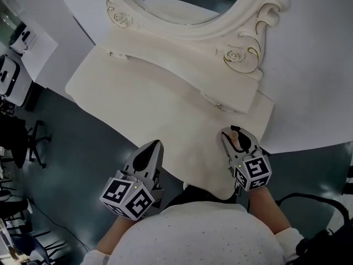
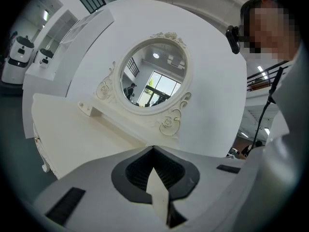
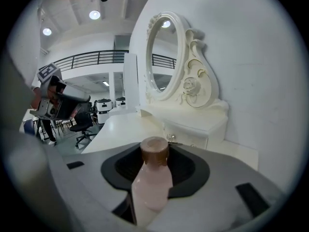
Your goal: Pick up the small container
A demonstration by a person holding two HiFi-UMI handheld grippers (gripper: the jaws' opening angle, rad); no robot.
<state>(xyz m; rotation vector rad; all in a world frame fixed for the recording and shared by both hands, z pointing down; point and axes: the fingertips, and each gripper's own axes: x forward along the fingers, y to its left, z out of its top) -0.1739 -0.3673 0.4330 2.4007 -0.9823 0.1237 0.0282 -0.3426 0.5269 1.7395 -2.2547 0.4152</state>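
The left gripper hangs off the front edge of the dressing table, jaws together with nothing between them. It has no part in the lift and does best to hold back from the tabletop.

At the right, the right gripper is clamped on the small container, a pale pink bottle with a brown cap. The bottle sits over the table's near right corner, its cap pointing away along the jaws towards the mirror. Whether its base is clear of the tabletop cannot be made out.

To do the step well, the person probably needs to keep the squeeze even and raise the bottle straight up, without tipping it further: the pads appear to hold the smooth body below the cap, where it could slide.

Counted: one container, one cap, two grippers, one table, one mirror.
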